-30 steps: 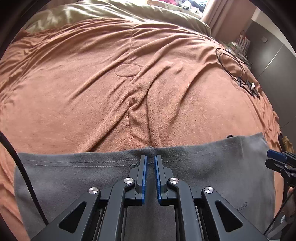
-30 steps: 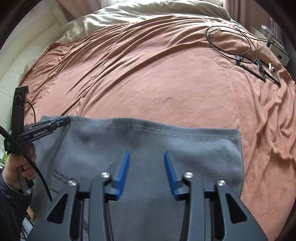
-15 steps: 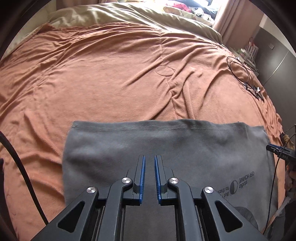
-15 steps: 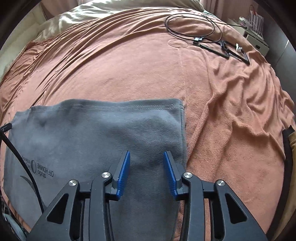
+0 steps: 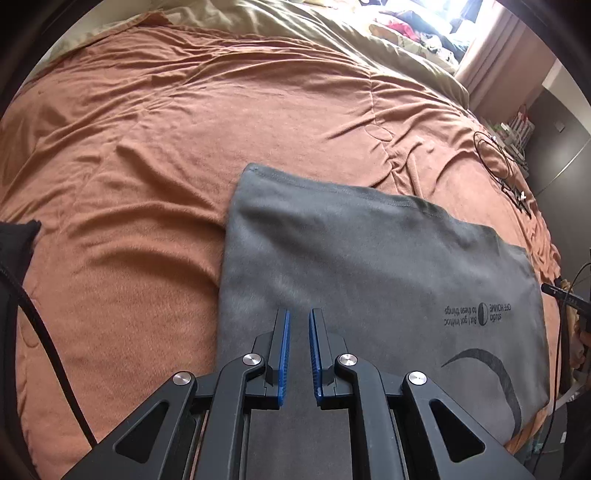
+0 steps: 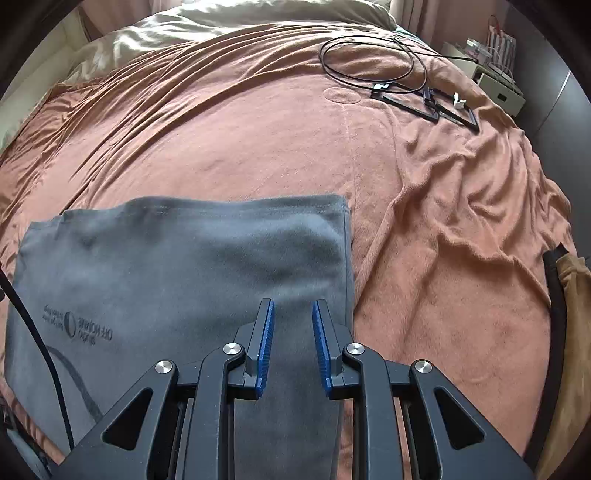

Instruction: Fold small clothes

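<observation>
Both grippers have slid apart toward the grey T-shirt's (image 5: 369, 266) side edges; left gripper (image 5: 298, 354) nearly shut and empty, right gripper (image 6: 292, 347) just narrowed, gripping nothing, readying another fold.

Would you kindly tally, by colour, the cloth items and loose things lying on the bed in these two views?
Grey: 1, the grey shirt
Rust orange: 1, the orange blanket
Pale beige: 1, the beige duvet
Black: 2, the coiled cable and the black frame pieces
Total: 5
</observation>
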Demonstrator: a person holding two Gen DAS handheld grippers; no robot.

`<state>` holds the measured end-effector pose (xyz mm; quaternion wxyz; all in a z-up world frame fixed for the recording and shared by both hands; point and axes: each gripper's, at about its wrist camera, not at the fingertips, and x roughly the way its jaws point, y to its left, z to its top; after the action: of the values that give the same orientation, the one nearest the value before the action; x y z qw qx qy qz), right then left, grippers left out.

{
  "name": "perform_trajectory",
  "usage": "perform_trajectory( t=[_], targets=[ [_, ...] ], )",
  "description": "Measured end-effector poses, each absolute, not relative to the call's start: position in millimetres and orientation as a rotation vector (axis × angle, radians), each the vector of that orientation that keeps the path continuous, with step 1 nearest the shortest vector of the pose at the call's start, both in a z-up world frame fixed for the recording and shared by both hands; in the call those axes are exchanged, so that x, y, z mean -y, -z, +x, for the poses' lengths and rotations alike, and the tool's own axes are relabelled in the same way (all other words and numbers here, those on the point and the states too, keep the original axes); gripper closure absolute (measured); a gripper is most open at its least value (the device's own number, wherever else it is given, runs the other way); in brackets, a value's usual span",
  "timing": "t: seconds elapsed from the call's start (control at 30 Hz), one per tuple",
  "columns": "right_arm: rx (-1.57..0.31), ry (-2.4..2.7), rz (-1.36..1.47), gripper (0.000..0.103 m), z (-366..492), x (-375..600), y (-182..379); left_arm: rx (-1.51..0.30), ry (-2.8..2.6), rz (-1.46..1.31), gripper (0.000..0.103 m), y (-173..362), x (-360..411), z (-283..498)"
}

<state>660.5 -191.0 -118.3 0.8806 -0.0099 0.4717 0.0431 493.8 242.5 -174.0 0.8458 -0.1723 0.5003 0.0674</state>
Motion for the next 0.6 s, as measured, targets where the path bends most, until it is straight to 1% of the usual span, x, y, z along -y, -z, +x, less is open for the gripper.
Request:
perform_trajectory(
  t=[0.17,0.2,0.23,0.3,0.33,0.6],
  targets=[
    [-1.008,-0.132,-0.005,0.084,615.9,189.5,118.9,-1.050,-0.120,-0.365,0.092,175.7,-235.8,461.2],
    [-1.012,-0.143,-0.004,0.083,608.2,189.5,120.1,-1.047,-0.115,-0.360,0.092,175.2,-232.3,454.2],
    [-1.016,-0.153,0.000,0.080,603.2,191.9,120.5,-1.044,-0.109,-0.357,0.092,174.9,-228.6,446.9],
    [-1.019,-0.160,0.006,0.066,584.3,194.0,124.0,-1.042,-0.095,-0.356,0.092,175.9,-222.3,433.3],
    [-1.014,-0.162,0.002,0.064,575.2,194.2,125.0,-1.039,-0.088,-0.355,0.092,176.6,-219.0,426.4],
    [-0.986,-0.192,-0.022,0.064,500.2,188.1,144.8,-1.049,-0.073,-0.333,0.092,193.2,-193.3,380.8]
  ],
)
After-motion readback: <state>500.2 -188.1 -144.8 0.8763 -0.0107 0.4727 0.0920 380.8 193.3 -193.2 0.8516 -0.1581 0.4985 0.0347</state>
